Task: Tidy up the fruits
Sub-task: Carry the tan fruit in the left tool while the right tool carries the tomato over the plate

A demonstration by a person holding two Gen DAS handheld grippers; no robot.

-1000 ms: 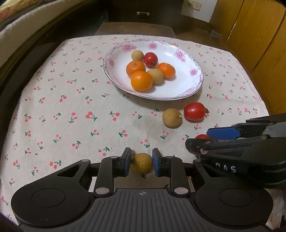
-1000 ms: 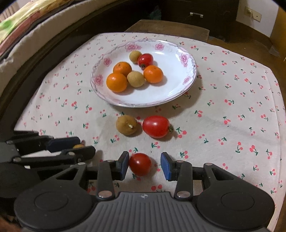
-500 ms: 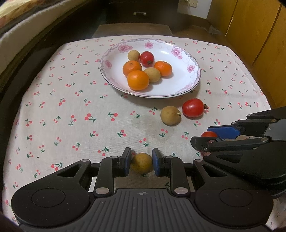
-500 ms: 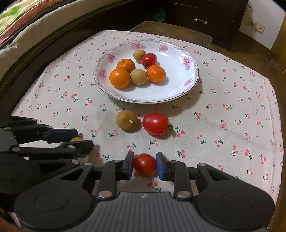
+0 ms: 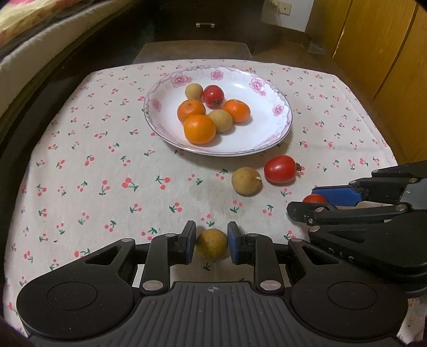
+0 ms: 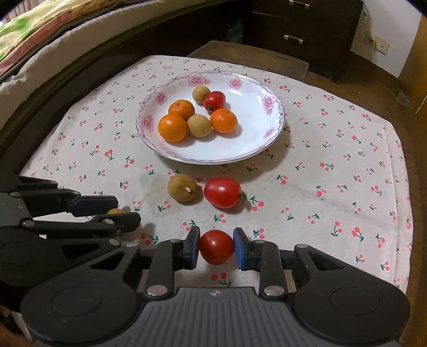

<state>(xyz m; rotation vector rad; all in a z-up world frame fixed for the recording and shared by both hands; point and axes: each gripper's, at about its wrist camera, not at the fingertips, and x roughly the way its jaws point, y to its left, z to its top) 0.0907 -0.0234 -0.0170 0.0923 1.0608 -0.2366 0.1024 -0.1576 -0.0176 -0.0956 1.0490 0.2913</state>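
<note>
My left gripper (image 5: 210, 244) pinched a dull yellow-brown longan (image 5: 211, 243); my right gripper (image 6: 216, 247) clamped a glossy small tomato (image 6: 216, 247) — both low over the cherry-print cloth (image 6: 333, 170). Just ahead lay a loose longan (image 6: 182, 187) beside a larger tomato (image 6: 222, 192), the plate (image 6: 256, 149) beyond. Only the right view showed drawers (image 6: 293, 21).

White plate (image 5: 267, 138) with pink flowers; cream tablecloth (image 5: 106, 173) with red cherries; orange mandarins (image 5: 199, 129); red tomatoes (image 6: 222, 192); tan longans (image 6: 182, 187).
</note>
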